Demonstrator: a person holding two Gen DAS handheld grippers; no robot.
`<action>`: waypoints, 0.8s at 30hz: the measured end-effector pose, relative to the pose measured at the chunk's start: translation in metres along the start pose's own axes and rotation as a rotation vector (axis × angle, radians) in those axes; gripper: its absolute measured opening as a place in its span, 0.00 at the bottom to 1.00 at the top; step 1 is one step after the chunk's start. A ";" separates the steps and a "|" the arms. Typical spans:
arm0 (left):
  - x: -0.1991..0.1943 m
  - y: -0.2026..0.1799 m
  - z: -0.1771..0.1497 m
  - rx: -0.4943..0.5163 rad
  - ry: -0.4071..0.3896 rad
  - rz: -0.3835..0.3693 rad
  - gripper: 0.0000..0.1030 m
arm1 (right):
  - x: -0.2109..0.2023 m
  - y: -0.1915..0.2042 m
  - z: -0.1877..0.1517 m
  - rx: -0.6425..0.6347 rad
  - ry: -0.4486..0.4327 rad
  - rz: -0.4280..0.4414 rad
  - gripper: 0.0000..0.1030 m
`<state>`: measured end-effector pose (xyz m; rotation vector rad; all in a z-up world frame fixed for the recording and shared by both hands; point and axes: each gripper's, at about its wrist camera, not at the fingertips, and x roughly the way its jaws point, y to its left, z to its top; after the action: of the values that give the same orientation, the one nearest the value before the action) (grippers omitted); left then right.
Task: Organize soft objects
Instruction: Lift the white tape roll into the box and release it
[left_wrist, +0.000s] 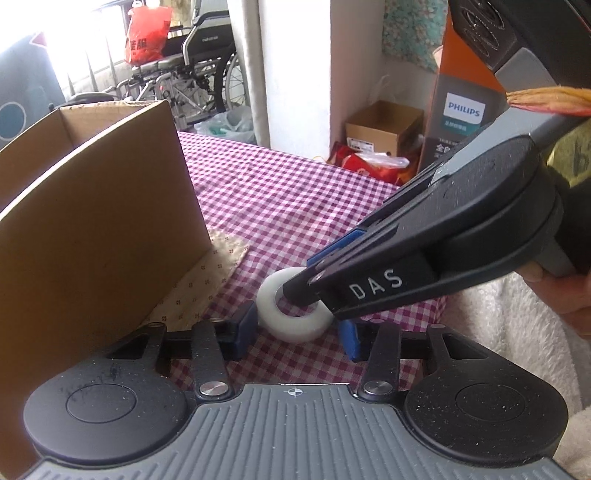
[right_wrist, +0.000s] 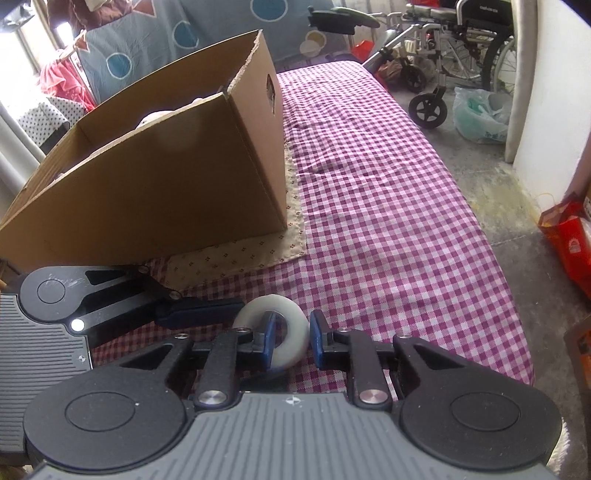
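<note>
Both grippers are working one item: a white translucent ring-shaped roll (right_wrist: 275, 341), lying flat on the purple-and-white checked cloth of the counter (right_wrist: 388, 221), just in front of the open brown cardboard box (right_wrist: 155, 177). Right gripper (right_wrist: 291, 341): its left finger sits inside the roll's hole, its right finger outside the wall, so it straddles one side of the ring; the fingers are narrowed on that wall and look to be touching, though I can't confirm how firm the pinch is. Left gripper (left_wrist: 297, 334): half-closed, blue fingers (left_wrist: 245, 321) flanking the roll's outer edge on both sides, not visibly pressing, so I read it as loose, steadying at most. Step in hand looks like the pick-up of the roll. The box stands on a beige patterned mat (right_wrist: 240, 254) and already holds something pale, hard to make out. Next move probably calls for a secure pinch on the ring wall, the left fingers clearing out of the way, then a lift high enough to clear the box's near wall before dropping it in. Risk: thin wall grip may let the roll swing or slip.
</note>
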<state>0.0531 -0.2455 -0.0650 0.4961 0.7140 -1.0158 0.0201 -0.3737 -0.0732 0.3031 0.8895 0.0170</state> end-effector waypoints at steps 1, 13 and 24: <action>-0.001 0.000 0.000 -0.001 -0.005 0.000 0.45 | 0.000 0.001 0.001 -0.007 0.000 0.000 0.19; -0.089 0.001 0.017 0.015 -0.227 0.132 0.45 | -0.050 0.042 0.009 -0.125 -0.126 -0.063 0.17; -0.158 0.070 0.034 -0.087 -0.369 0.318 0.45 | -0.109 0.130 0.093 -0.413 -0.306 0.074 0.17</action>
<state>0.0726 -0.1444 0.0774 0.3209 0.3337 -0.7453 0.0373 -0.2884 0.0995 -0.0488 0.5523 0.2153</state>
